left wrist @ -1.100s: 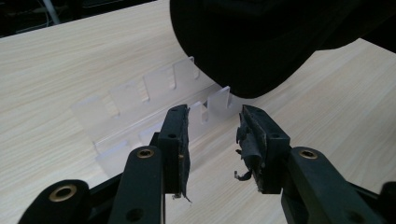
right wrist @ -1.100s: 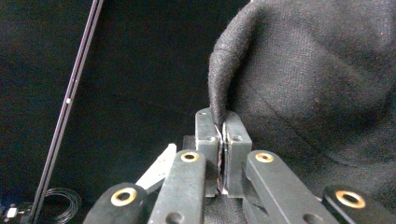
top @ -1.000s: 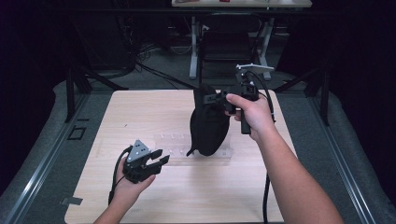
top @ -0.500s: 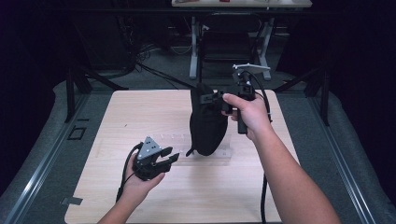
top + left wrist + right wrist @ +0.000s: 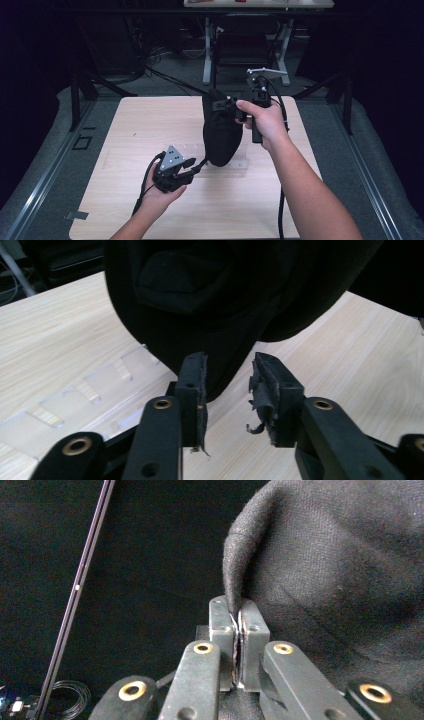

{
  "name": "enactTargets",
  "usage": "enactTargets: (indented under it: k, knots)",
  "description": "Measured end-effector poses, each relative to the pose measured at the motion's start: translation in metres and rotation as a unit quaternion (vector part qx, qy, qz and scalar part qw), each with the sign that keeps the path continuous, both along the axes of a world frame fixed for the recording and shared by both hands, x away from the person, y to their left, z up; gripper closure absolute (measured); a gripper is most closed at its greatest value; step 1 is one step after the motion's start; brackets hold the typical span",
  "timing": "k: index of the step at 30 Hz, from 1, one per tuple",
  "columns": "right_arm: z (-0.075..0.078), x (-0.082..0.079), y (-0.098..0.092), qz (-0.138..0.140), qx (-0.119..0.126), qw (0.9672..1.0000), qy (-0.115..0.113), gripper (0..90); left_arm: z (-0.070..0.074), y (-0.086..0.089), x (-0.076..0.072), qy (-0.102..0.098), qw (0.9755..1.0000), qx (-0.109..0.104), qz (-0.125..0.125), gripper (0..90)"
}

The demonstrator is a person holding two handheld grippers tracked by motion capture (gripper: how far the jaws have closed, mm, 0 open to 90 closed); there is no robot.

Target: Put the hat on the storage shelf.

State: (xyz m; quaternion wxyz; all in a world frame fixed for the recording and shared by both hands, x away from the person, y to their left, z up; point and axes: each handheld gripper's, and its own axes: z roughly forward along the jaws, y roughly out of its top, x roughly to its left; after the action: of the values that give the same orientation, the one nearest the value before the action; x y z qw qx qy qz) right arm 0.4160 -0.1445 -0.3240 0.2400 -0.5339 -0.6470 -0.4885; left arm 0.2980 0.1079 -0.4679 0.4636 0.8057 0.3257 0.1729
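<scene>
A black cloth pouch hangs above the middle of the wooden table, its lower end just over a clear plastic tray. My right gripper holds it from the top, jaws shut on a fold of the black fabric. My left gripper sits low at the front, open, its worn pads on either side of the pouch's hanging bottom end without touching it. The clear tray lies on the table under it.
Beyond the table's far edge stand a dark chair and white desk legs, with cables on the floor. Metal rails run along both sides of the table. Bare wood lies left and front.
My left gripper has moved right and forward, toward the pouch's lower end. The right gripper and pouch have shifted slightly left and stayed raised.
</scene>
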Motion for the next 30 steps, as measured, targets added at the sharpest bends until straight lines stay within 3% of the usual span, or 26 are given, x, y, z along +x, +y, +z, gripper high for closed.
enactTargets:
  k: [12,19,26,30]
  knots:
    - [0.000,0.000,0.003,0.000,0.000,1.0000,-0.001,88.1,0.000,-0.017,0.005,-0.010,0.9997,0.023,0.004,78.1]
    - [0.001,-0.001,0.005,0.000,-0.003,1.0000,-0.006,87.3,0.000,-0.019,0.002,-0.028,0.9985,0.047,0.009,82.0]
    - [0.004,-0.003,0.005,0.003,0.002,0.9999,-0.012,83.7,-0.001,-0.019,0.001,-0.038,0.9978,0.053,0.007,83.2]
    - [0.006,-0.004,0.005,0.006,0.002,0.9999,-0.015,83.4,-0.002,-0.020,-0.001,-0.054,0.9961,0.069,0.004,83.9]
